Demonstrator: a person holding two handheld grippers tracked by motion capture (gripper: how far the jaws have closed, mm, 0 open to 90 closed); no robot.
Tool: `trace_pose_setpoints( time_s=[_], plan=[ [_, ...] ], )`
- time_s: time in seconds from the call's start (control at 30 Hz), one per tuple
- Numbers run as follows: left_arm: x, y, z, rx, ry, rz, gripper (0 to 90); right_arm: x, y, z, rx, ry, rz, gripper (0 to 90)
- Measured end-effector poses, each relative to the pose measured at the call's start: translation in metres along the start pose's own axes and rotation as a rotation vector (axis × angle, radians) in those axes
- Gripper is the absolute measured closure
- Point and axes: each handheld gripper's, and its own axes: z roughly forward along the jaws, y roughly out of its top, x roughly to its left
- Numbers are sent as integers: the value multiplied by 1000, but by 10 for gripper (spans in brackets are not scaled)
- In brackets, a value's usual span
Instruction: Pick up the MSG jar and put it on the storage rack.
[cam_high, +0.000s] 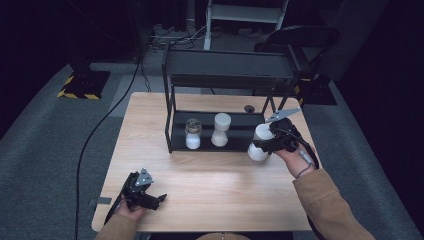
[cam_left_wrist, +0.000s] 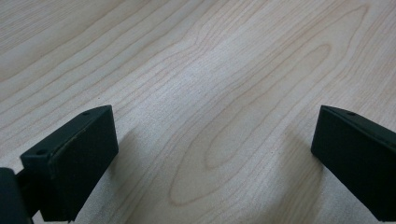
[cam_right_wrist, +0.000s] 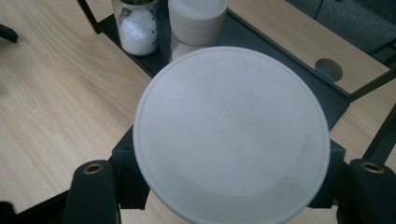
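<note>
My right gripper is shut on a white jar and holds it just above the table, by the right front corner of the black rack. In the right gripper view the jar's round white lid sits between the two black jaws, which press on its sides. A glass jar of white grains and a white-lidded jar stand on the rack's lower shelf. Near the front left of the table, my left gripper lies low and open over bare wood.
The wooden table has a round cable hole behind the rack's right end. The rack's thin black posts frame the lower shelf. A cable runs over the grey floor on the left.
</note>
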Motion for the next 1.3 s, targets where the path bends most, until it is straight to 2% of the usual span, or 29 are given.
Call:
trace_pose_setpoints(
  time_s=[0.23, 0.47, 0.73, 0.93, 1.3],
  plan=[
    [0, 0, 0, -1, 0, 1, 1, -4, 16, 10, 13, -13, -4, 332],
    [0, 0, 0, -1, 0, 0, 1, -11, 27, 21, 12, -12, 6, 332],
    [0, -1, 0, -1, 1, 2, 1, -19, 37, 40, 22, -38, 12, 332],
    [-2, 0, 0, -1, 9, -8, 1, -24, 38, 55, 19, -45, 19, 332],
    [-2, 0, 0, 1, 12, -7, 0, -33, 35, 84, 34, -29, 42, 331]
  ],
)
